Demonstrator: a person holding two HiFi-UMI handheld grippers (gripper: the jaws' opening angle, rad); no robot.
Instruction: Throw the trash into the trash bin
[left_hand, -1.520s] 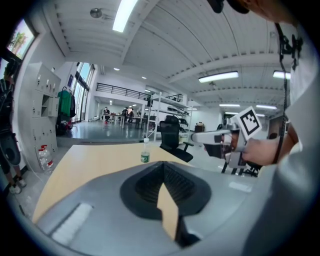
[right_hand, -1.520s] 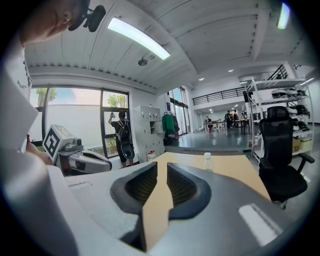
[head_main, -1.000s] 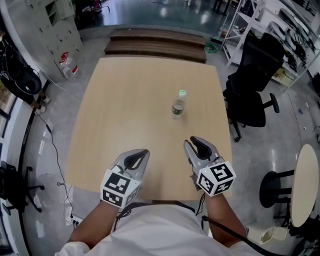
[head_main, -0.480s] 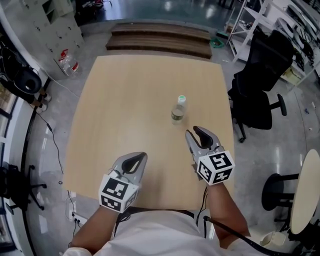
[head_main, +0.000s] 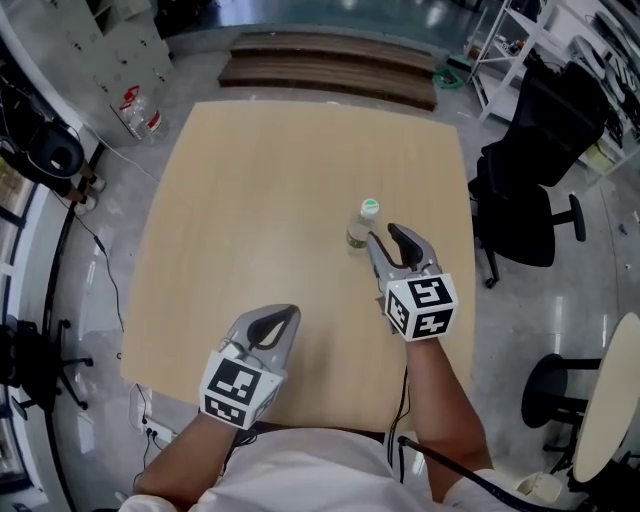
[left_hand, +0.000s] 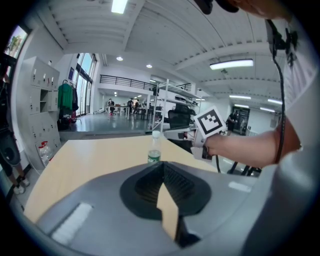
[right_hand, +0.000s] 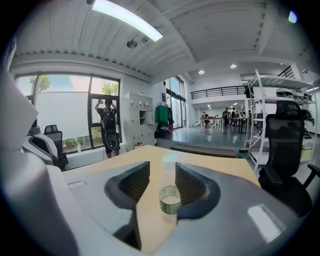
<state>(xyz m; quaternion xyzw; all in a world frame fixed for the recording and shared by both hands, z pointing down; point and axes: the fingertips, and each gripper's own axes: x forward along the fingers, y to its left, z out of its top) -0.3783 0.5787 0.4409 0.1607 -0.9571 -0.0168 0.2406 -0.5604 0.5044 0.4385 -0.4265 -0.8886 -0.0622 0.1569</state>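
Item: small clear plastic bottle with green cap (head_main: 362, 222), upright on pale wooden bench (head_main: 250, 200), right of centre.
Handling: probably light, thin-walled, smooth, easily tipped; best taken at mid-body.
Right gripper (head_main: 388, 238): jaws just opening, apart, bottle at their tips, unclamped.
Left gripper (head_main: 272, 322): jaws together, empty.

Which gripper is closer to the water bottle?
Right. The right gripper has just been opening its jaws, and the water bottle stands in the gap at their tips, ungripped. The left gripper sits farther back, near the table edge.
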